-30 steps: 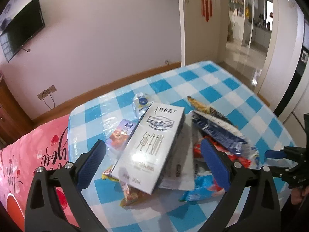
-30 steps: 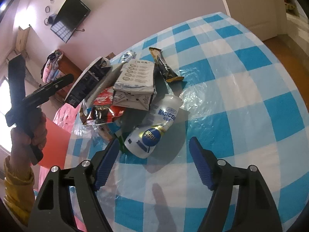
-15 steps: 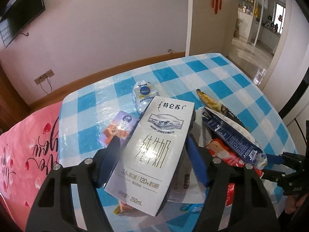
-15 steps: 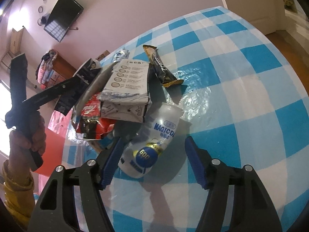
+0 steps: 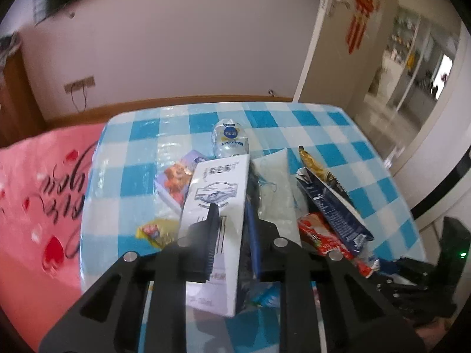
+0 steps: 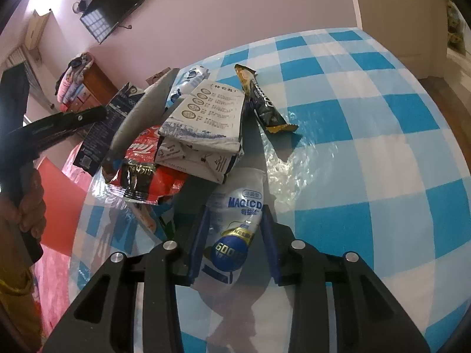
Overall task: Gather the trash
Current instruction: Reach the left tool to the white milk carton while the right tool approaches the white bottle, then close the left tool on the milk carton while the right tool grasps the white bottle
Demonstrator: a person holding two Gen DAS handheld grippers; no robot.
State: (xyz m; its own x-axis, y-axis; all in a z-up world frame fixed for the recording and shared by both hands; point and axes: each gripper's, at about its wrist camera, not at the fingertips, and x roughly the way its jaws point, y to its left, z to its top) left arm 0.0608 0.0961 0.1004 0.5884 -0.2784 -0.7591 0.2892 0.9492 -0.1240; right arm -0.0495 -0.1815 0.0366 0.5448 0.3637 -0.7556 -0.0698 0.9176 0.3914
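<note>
The left tool [image 5: 232,229] is clenched on the white milk carton [image 5: 217,194], its jaws having just closed onto the carton's two sides. The right tool [image 6: 232,235] has its jaws just closing around the white plastic bottle [image 6: 238,223]; the blue pads lie along both flanks of the bottle, though whether they press it yet I cannot tell.

Everything sits on the tabletop [image 6: 368,135], covered in a blue-and-white checked cloth under clear film. The carton is the landmark: it tops a heap of trash near the tabletop's edge. Beneath and beside it lies a second, flattened white carton [image 6: 206,123]. Just right of it in the left view leans a dark blue carton [image 5: 332,206], with a red snack wrapper [image 5: 326,238] touching its lower side. Beyond that lies a dark and gold bar wrapper [image 6: 262,103]. Left of the carton is a small picture packet [image 5: 176,179], then a yellow wrapper [image 5: 153,231]. The bottle lies beyond the carton's far end.
</note>
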